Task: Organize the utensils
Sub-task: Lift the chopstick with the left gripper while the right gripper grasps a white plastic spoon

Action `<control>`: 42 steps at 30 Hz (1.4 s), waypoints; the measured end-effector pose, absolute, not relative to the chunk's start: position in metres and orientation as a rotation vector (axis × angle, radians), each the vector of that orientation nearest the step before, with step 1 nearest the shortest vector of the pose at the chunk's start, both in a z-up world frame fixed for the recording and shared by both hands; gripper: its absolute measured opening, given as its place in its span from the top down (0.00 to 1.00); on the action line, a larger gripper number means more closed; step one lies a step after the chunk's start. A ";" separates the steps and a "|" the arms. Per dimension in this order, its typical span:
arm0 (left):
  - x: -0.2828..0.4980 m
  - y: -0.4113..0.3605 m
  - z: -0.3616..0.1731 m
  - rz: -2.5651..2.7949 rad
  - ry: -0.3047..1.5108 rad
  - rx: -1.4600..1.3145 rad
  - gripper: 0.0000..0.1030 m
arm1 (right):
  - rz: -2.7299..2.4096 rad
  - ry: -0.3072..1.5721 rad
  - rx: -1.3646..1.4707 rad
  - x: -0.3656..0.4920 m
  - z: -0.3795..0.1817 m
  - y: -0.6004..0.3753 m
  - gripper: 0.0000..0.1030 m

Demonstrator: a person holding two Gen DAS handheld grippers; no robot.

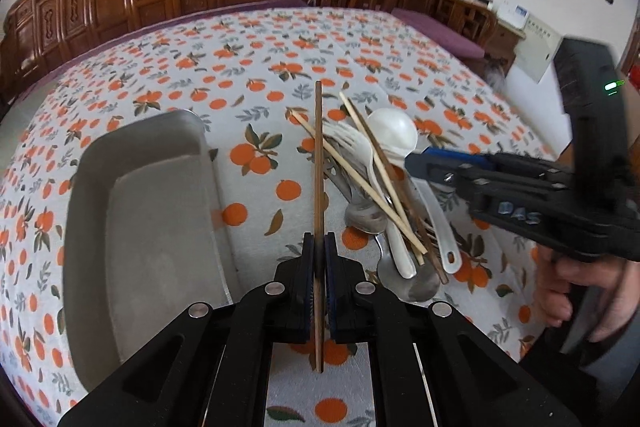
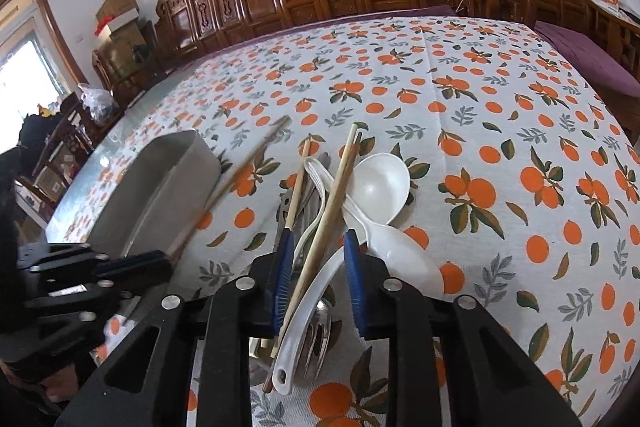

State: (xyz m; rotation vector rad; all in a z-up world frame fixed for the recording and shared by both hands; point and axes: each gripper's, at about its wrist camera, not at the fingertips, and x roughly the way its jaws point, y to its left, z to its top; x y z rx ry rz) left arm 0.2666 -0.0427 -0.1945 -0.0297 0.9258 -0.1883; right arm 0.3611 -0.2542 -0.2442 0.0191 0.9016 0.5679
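Left gripper [image 1: 319,247] clamped on a dark chopstick [image 1: 318,163], lifted beside the metal tray [image 1: 140,211].
Right gripper [image 2: 316,251] jaws apart, straddling a pale chopstick [image 2: 328,211] in the utensil pile [image 2: 344,203] on the tablecloth [image 2: 480,107]; pads not gripping.

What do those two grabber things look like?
Both are black plastic with silver round bolts. The left gripper has dark blue ribbed pads. The right gripper has brighter blue ribbed pads. From the left camera, its side shows raised letters and a small green light on its black top part. A hand holds its handle.
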 end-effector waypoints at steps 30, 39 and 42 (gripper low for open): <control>0.249 -0.018 -0.172 -0.275 0.847 -0.123 0.96 | 0.447 0.921 -0.234 0.364 -0.267 -0.243 0.63; 0.248 -0.019 -0.172 -0.273 0.847 -0.121 0.96 | 0.433 0.884 -0.168 0.365 -0.253 -0.257 0.89; 0.248 -0.018 -0.171 -0.270 0.846 -0.121 0.96 | 0.410 0.902 -0.173 0.369 -0.256 -0.258 0.97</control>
